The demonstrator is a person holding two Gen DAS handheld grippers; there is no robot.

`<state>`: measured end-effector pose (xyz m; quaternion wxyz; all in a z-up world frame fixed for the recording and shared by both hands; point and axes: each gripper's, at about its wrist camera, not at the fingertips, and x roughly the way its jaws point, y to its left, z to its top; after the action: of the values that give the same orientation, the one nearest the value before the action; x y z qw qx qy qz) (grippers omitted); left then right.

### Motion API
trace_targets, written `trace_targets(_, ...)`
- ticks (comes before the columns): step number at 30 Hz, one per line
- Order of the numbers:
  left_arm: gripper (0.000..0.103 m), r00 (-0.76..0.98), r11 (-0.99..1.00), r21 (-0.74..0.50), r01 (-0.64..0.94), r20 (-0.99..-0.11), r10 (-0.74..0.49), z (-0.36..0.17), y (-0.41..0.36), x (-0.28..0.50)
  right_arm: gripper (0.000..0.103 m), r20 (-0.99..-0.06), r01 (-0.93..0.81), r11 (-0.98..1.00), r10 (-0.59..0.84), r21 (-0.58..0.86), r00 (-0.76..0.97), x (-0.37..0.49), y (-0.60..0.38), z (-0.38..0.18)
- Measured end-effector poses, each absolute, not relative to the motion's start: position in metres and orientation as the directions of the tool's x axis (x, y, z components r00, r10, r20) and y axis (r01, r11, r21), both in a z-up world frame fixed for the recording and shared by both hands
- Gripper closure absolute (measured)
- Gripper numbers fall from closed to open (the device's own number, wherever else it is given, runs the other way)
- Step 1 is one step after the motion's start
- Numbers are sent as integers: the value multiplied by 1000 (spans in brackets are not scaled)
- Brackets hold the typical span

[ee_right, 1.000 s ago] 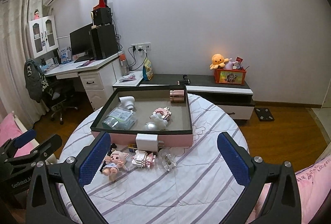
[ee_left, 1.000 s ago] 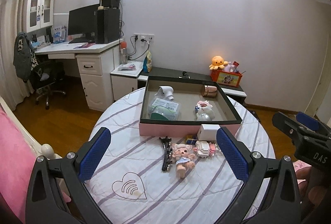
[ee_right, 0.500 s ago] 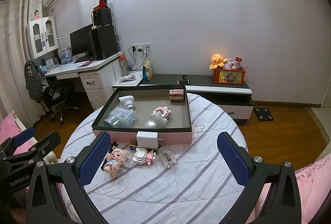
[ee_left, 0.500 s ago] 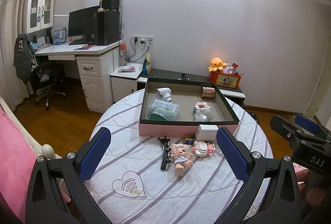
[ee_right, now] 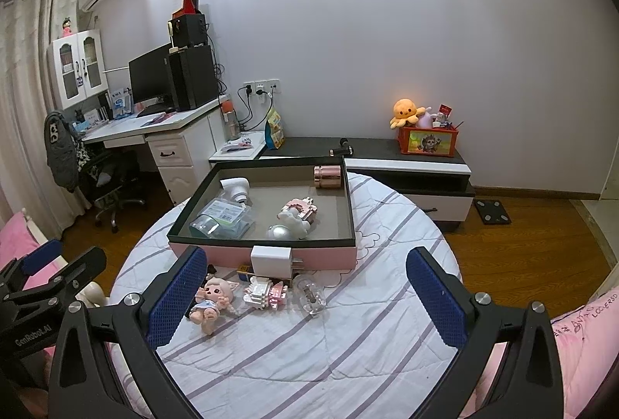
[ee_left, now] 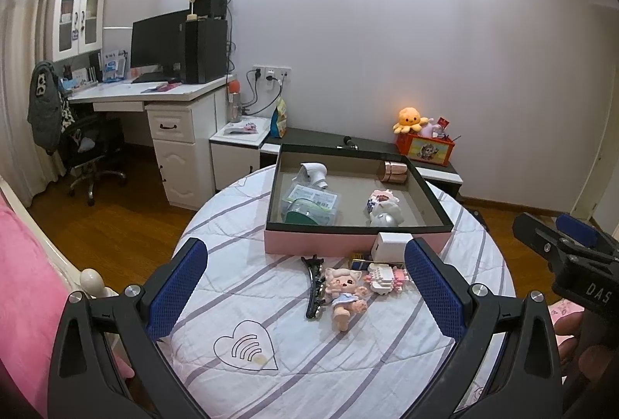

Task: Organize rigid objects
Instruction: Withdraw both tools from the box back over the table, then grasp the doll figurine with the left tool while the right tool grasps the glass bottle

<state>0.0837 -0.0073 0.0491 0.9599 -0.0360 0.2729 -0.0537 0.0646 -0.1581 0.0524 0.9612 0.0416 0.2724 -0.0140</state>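
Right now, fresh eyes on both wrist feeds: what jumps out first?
The pink-sided tray at the far side of the round striped table, already holding a rose-gold cylinder, a white spray head and a clear packet. Just in front of it lies a loose cluster: a big-headed doll, a pink block toy, a white charger and a black hair clip. Both grippers' jaws are wide open and empty.

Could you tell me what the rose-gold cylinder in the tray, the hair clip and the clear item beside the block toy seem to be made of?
Rose-gold cylinder: probably metal or metallised plastic; glossy, with bright reflective bands.
Hair clip: likely hard plastic, possibly metal; black with a toothed edge and slight sheen.
Clear item: transparent plastic or glass, cannot tell which; the striped cloth shows through it.
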Motion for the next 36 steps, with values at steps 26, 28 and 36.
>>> trace_targets(26, 0, 711, 986, -41, 160, -689, -144, -51, -42, 131, 0, -698, 94, 993, -18, 71, 716, 113, -182, -20)
trace_targets(28, 0, 701, 985, -36, 166, -699, -143, -58, -47, 138, 0, -711, 96, 993, -18, 69, 703, 118, -184, -26)
trace_targets(36, 13, 661, 978, -48, 203, -730, -173, -76, -61, 162, 0, -761, 91, 992, 4, 83, 648, 141, -189, -57)
